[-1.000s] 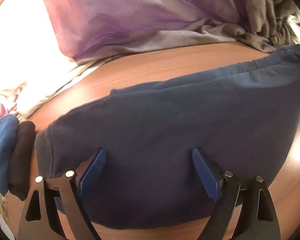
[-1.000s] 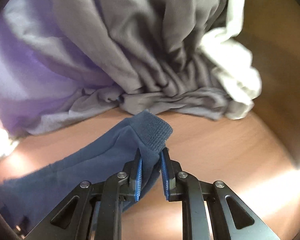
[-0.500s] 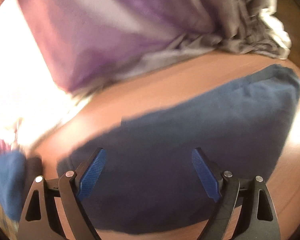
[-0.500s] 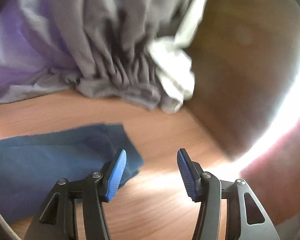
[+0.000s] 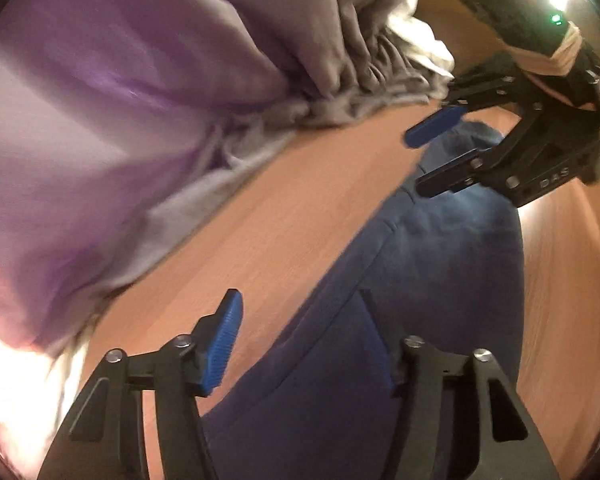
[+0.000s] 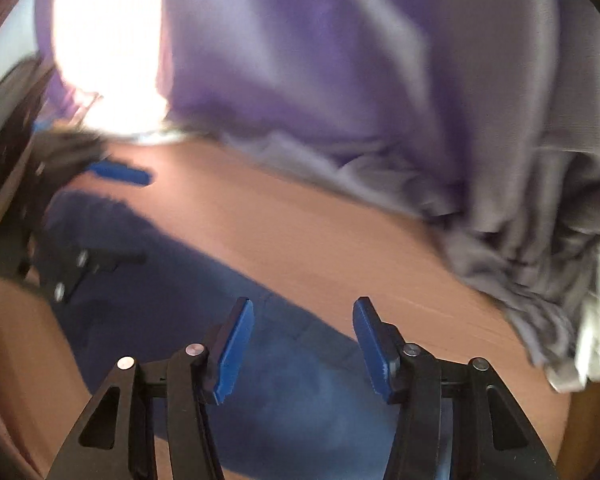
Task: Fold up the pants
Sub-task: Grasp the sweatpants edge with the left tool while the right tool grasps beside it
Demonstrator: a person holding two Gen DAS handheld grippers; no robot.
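- Pants (image 5: 440, 280), dark blue, lying flat on the wooden surface (image 5: 268, 216); a diagonal band from lower centre to upper right in the left wrist view; in the right wrist view (image 6: 204, 320) spread from left of frame down to lower centre. Seam lines visible across the fabric; edges blurred.
- Left claw (image 5: 304, 340), lower part of the left wrist view, spread wide, nothing between the blue pads; left finger over bare wood, right finger over the pants and largely lost against the dark cloth. Contact with the fabric not discernible. Also seen blurred at the left edge of the right wrist view (image 6: 136, 216), open, above the far end of the pants.
- Right claw (image 6: 302, 344), lower centre of the right wrist view, spread, gripping nothing, both pads above the near end of the pants. Seen too in the upper right of the left wrist view (image 5: 428, 160), parted, poised at the far end of the pants.
- Purple cloth (image 5: 100, 120), large, filling the upper left of the left wrist view; upper centre of the right wrist view (image 6: 300, 60).
- Grey cloth (image 5: 360, 72), bunched in folds, top centre of the left wrist view, beside the purple; right side of the right wrist view (image 6: 540, 200).
- White cloth (image 6: 596, 340), small patch at the right edge, under the grey folds.
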